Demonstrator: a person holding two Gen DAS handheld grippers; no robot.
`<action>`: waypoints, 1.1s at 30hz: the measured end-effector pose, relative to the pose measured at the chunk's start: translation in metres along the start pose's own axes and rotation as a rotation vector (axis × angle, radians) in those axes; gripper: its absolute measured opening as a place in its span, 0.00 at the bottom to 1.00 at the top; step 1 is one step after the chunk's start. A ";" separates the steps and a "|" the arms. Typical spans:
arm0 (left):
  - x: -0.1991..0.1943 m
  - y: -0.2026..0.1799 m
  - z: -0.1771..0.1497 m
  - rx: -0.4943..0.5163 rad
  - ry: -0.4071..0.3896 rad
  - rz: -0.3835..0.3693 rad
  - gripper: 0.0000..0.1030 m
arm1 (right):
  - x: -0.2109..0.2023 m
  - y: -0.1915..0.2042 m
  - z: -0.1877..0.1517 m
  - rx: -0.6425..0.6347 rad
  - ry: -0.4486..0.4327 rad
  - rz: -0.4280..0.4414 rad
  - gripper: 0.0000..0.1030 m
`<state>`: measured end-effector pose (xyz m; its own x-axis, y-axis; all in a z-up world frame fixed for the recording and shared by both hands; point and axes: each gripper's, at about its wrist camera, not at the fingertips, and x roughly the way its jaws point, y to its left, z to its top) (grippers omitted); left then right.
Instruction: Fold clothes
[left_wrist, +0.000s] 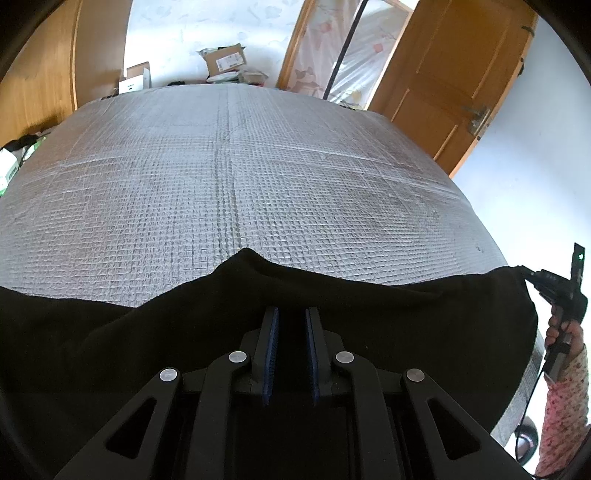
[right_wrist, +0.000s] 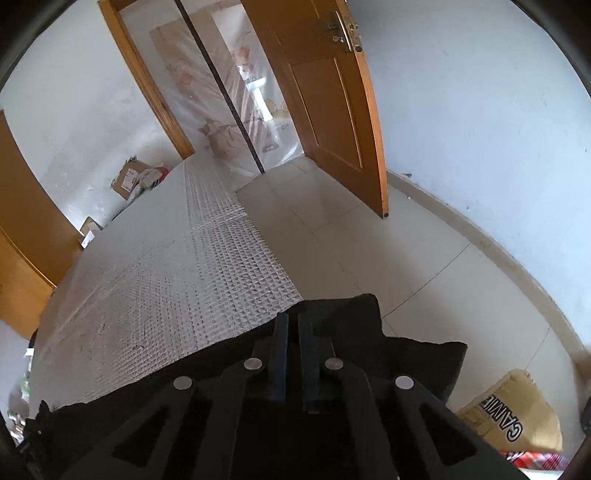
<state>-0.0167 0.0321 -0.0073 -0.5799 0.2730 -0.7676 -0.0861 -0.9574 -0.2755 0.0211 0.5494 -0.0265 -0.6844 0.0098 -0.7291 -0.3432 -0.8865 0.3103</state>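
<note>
1. My left tool (left_wrist: 291, 314) sits low over the black garment (left_wrist: 406, 325); its 2 fingers stand a narrow gap apart, blue pads (left_wrist: 272, 350) facing each other. Cloth lies under and around the tips, but I cannot tell if any is pinched.
2. My right tool (right_wrist: 293, 319) has its fingers nearly together, tips at the upper edge of the black garment (right_wrist: 369, 332). Fabric bunches right at the tips; whether it is clamped, cannot tell.
3. Black garment is spread along the near edge of the tabletop (left_wrist: 221, 166), which is covered in a silver quilted foil mat. Top edge of the cloth rises in a small peak just ahead of my left tool.
4. In the right wrist view the garment's right part hangs past the tabletop (right_wrist: 166, 277) edge, over the tiled floor (right_wrist: 369, 240).
5. In the left wrist view my right tool (left_wrist: 546, 284) shows at the garment's far right corner, my right hand (left_wrist: 561, 332) on its handle, pink patterned sleeve (left_wrist: 561, 413) below.
6. Background: open wooden door (right_wrist: 332, 92), cardboard boxes (left_wrist: 225, 59) behind the tabletop, yellow printed bag (right_wrist: 517, 417) on the floor.
</note>
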 end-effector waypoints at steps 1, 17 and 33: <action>0.000 0.000 0.000 -0.001 -0.001 0.001 0.15 | -0.001 -0.001 0.001 -0.001 -0.008 0.000 0.03; -0.003 0.003 -0.003 -0.038 -0.013 0.002 0.15 | -0.023 0.019 -0.002 -0.145 -0.132 -0.128 0.03; -0.047 0.040 -0.040 -0.142 -0.069 0.031 0.15 | -0.037 0.086 -0.074 -0.427 -0.025 -0.027 0.16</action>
<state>0.0394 -0.0151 -0.0054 -0.6350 0.2318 -0.7369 0.0450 -0.9412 -0.3348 0.0645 0.4383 -0.0180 -0.6958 0.0422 -0.7170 -0.0677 -0.9977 0.0069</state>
